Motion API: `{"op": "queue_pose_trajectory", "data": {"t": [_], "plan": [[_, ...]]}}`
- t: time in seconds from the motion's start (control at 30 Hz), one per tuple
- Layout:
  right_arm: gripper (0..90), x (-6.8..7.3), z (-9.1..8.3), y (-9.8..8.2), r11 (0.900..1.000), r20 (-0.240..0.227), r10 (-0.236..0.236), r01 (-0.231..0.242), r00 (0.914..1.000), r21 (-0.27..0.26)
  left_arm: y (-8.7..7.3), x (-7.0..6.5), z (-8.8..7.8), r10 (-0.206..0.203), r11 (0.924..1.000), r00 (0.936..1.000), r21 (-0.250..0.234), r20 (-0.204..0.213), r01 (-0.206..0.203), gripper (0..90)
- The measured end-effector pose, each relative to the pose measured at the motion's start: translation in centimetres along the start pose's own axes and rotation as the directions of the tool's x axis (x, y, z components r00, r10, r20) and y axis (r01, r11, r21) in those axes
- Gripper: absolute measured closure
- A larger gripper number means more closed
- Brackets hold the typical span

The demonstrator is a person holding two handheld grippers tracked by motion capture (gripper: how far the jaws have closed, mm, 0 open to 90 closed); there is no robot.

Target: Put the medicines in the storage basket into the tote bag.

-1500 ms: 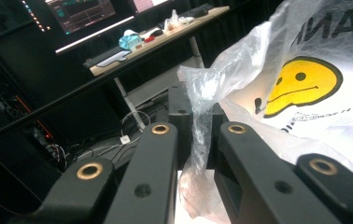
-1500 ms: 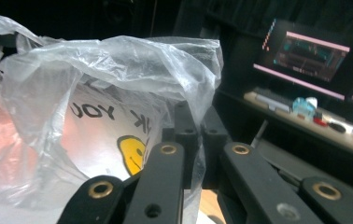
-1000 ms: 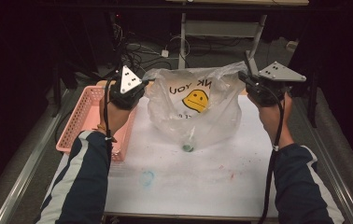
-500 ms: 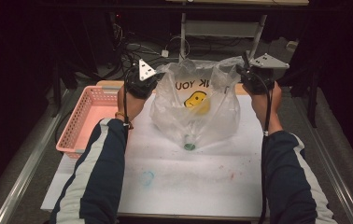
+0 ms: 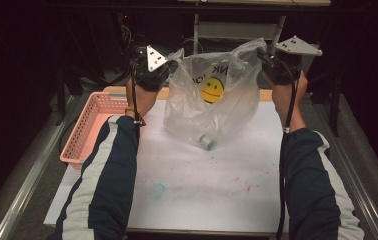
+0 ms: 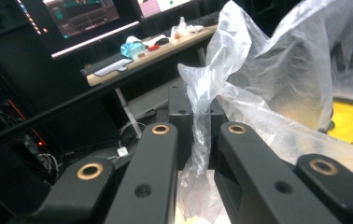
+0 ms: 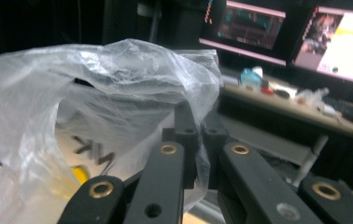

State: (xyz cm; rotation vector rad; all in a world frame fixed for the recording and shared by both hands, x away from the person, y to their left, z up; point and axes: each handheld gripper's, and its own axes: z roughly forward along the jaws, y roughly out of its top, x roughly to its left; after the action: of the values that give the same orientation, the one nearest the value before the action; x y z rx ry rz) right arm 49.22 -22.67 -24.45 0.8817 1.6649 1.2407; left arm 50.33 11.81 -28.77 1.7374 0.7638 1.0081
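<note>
A clear plastic bag point(image 5: 212, 95) with a yellow smiley face and dark lettering hangs over the white table sheet point(image 5: 212, 180), held up by both top corners. My left gripper point(image 5: 169, 67) is shut on the bag's left handle; in the left gripper view the crumpled film point(image 6: 200, 135) runs between the closed jaws. My right gripper point(image 5: 263, 56) is shut on the right handle, whose film point(image 7: 198, 154) is pinched between its jaws. A small bottle with a teal cap point(image 5: 207, 141) lies in the bag's bottom, which touches the table.
A pink plastic basket point(image 5: 84, 131) stands at the table's left edge. Faint teal point(image 5: 157, 190) and red point(image 5: 249, 189) smudges mark the sheet. Behind the table stand a desk point(image 6: 142, 51) with monitors and small items.
Both hands have risen and moved away from me, lifting the bag's top edge higher. The bag hangs taller and narrower than before.
</note>
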Motion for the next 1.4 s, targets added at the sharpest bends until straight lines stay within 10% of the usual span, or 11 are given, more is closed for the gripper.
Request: {"op": "queue_pose_trajectory", "data": {"t": [0.57, 1.07, 1.4], "plan": [[90.0, 0.8, -4.5, 6.4, 0.991, 0.011, -0.021, 0.022, 0.9997, -0.135, 2.3, 1.7, -1.7, -0.047, 0.9981, 0.9986, -0.041, -0.024, 0.046, 86.0], [90.0, 0.0, -1.2, -0.9, 0.999, -0.006, 0.008, -0.008, 0.9999, 0.042, -0.9, -0.2, 0.1, -0.070, 0.9955, 0.9959, 0.068, 0.058, 0.066, 60.1], [89.4, -0.1, -1.7, -2.4, 0.998, -0.023, 0.027, -0.026, 0.9994, 0.052, -1.9, -1.0, -1.1, -0.076, 0.9968, 0.9962, 0.027, 0.043, 0.075, 31.3]]}}
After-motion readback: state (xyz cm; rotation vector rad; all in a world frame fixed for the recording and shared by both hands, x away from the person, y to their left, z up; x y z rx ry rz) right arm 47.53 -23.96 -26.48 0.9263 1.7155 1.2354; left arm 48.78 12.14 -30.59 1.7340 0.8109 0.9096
